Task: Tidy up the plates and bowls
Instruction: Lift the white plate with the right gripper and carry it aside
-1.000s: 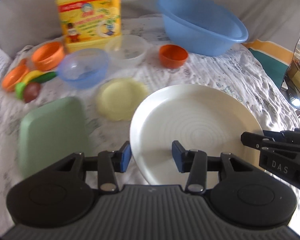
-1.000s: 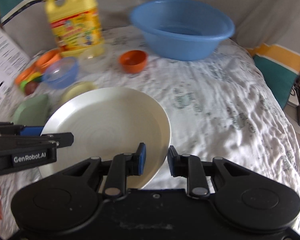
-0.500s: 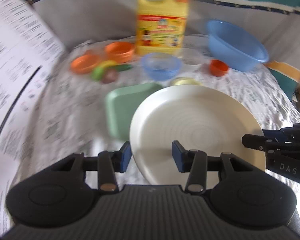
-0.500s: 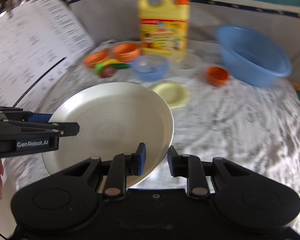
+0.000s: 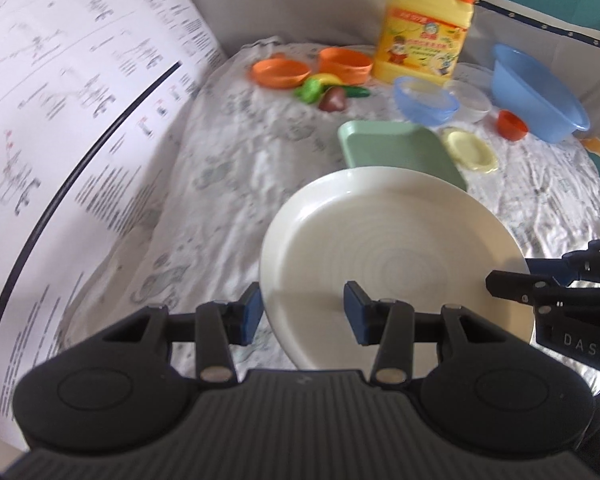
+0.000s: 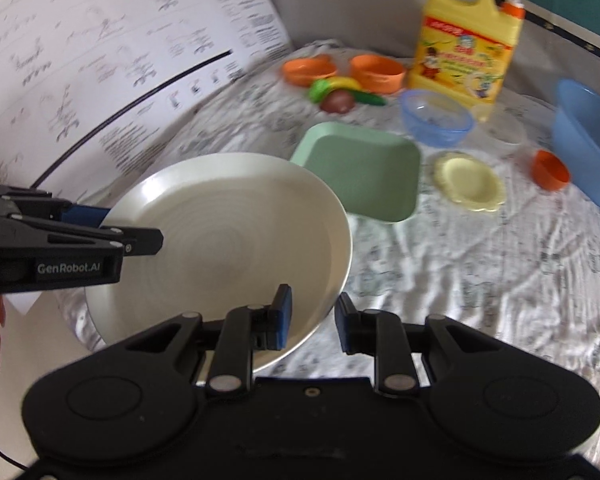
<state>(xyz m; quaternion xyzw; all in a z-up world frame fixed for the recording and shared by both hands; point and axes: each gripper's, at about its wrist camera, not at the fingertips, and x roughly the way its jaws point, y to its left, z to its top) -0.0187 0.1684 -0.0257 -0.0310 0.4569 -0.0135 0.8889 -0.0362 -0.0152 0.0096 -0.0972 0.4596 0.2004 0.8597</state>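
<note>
A large white round plate (image 5: 384, 264) hangs over the patterned cloth, carried between both grippers. My left gripper (image 5: 303, 312) is shut on the plate's near-left rim, with the rim between its blue pads. My right gripper (image 6: 314, 318) is shut on the opposite rim and comes in from the right edge in the left wrist view (image 5: 512, 280). The left gripper (image 6: 132, 236) clamps the plate's left side in the right wrist view. Beyond the white plate (image 6: 228, 248) lie a green square plate (image 6: 360, 168) and a small yellow plate (image 6: 470, 180).
At the back stand a clear blue bowl (image 5: 424, 100), a clear plastic bowl (image 5: 470, 100), a small orange cup (image 5: 512, 124), a big blue basin (image 5: 536, 92), two orange bowls (image 5: 280, 72), toy vegetables (image 5: 328, 92) and a yellow detergent bottle (image 5: 424, 32). A large printed white sheet (image 5: 60, 120) rises along the left.
Both grippers have carried the white plate to the left across the cloth. It was to the right of the green plate; it now sits nearer the printed sheet. Both grips stayed the same.
</note>
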